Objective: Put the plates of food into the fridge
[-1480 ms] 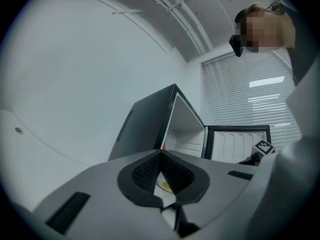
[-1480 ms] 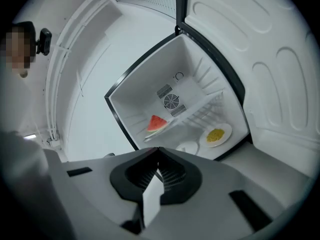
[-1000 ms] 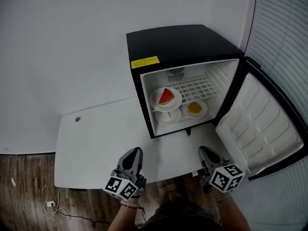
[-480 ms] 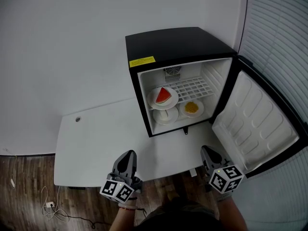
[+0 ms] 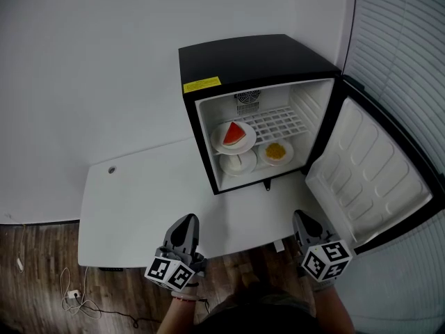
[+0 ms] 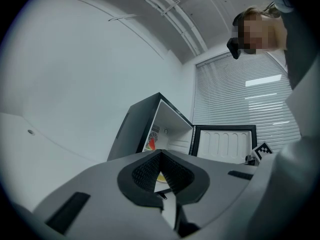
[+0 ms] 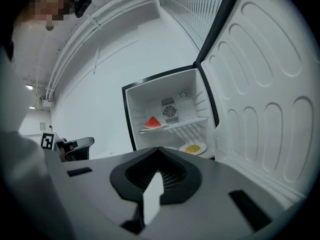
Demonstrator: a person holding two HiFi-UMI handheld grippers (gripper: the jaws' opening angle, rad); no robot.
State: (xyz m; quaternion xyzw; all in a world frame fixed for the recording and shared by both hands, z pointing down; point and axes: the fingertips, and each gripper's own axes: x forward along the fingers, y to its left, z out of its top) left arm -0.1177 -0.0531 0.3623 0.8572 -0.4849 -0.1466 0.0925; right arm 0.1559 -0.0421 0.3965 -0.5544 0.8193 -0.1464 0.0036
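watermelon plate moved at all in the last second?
No. The watermelon plate sits at the same left spot on the fridge's wire shelf; only the camera view shifted.

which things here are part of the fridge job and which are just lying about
Job: fridge, open door, watermelon plate, yellow food plate, white plate.
Lying about: floor cable, table grommet.
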